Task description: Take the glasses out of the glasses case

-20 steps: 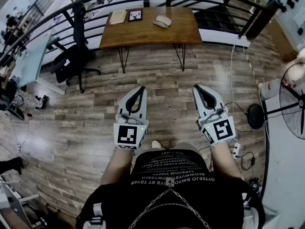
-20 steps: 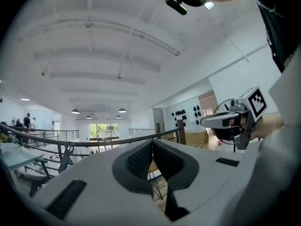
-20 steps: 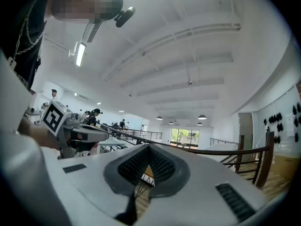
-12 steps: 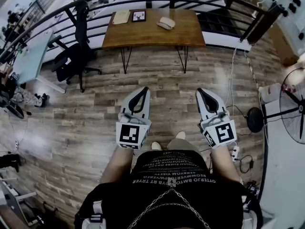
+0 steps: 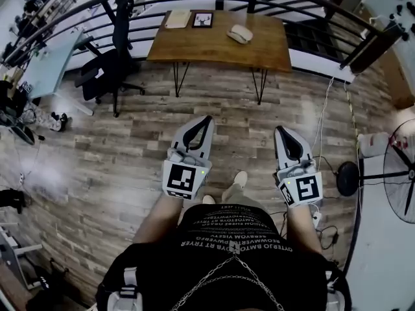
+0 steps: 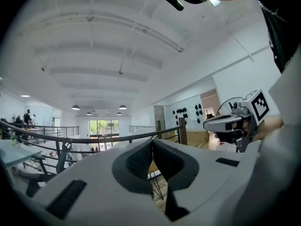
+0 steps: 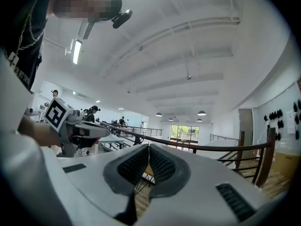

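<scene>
On the far side of the room from me, against the black railing (image 5: 97,8), stands the wooden table (image 5: 194,47). On its right part lies a small pale oval thing that I take for the glasses case (image 5: 240,34). It is too small from here to tell if it is shut, and I see no glasses. I stand on the plank floor (image 5: 84,154), well apart from the table, and I hold both tools level in front of my body. The left gripper (image 5: 206,119) has its jaws pressed together with nothing between them; in its own view the two dark pads meet in one line and only the room shows beyond. The right gripper (image 5: 283,130) is the same, fully closed and empty. So I judge that the task itself is not yet begun: this is the approach, before any contact with the case. The next move calls for me to come close to the table, until the case is just in front of both tools. Then I must open the jaws, because closed ones can take nothing. I think one gripper should steady the lower shell while the other lifts the lid, and only after that can the glasses be taken out.
</scene>
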`<state>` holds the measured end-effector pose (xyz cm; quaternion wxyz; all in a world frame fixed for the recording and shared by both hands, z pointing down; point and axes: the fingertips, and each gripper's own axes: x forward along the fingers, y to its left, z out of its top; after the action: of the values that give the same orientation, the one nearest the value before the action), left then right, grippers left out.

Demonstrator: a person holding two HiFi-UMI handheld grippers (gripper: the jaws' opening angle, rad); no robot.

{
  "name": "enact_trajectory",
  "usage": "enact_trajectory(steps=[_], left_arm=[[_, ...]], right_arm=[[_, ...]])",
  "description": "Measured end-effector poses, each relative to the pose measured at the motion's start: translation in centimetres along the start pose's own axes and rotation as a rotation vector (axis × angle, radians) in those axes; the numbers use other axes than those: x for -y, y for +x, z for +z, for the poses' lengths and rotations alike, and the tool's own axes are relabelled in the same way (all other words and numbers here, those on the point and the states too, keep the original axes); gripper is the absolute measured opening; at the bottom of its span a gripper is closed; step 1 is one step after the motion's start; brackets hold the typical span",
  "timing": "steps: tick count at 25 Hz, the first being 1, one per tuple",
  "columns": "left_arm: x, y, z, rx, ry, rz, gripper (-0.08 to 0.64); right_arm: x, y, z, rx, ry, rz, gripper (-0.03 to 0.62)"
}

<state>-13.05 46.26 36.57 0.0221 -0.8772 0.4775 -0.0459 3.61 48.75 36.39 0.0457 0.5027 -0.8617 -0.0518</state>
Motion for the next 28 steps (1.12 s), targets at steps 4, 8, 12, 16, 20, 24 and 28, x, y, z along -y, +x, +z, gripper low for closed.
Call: enact_trajectory(steps=[4,8,12,16,20,24,28], left_arm=[[-0.6,3.1,0.3,0.0,0.001,-0.001,0.026],[-0.7,6.1,0.5,-0.001,0.0,-0.007,0.026],[-0.6,8.6,0.0,-0.019,-0.014,-0.015,0.026],[-0.6,10.9,-0.5,-0.032,-0.03,-0.016,0.026],[-0.6,12.8,-0.4,-0.038,-0.021,-0.012,0.026],[-1.1,14.3,-0.1,-0.037,-0.01,0.006,0.026],[-1.3,15.9,-0.4,-0.042,-0.009,0.033,0.026]], right_arm=[[2.4,2.1,0.0,0.009,-0.004,0.003,0.018],[4.7,3.8,-0.2,0.011,0.001,0.008,0.02],[6.9,5.0,-0.7,0.009,0.015,0.015,0.063],[9.1,6.1,-1.4,0.008,0.043,0.012,0.109],[10.8,6.9,-2.0,0.003,0.058,0.019,0.121],[11.7,8.1,-2.2,0.007,0.062,0.046,0.124],[13.0,9.0,-2.1,0.01,0.062,0.075,0.126]])
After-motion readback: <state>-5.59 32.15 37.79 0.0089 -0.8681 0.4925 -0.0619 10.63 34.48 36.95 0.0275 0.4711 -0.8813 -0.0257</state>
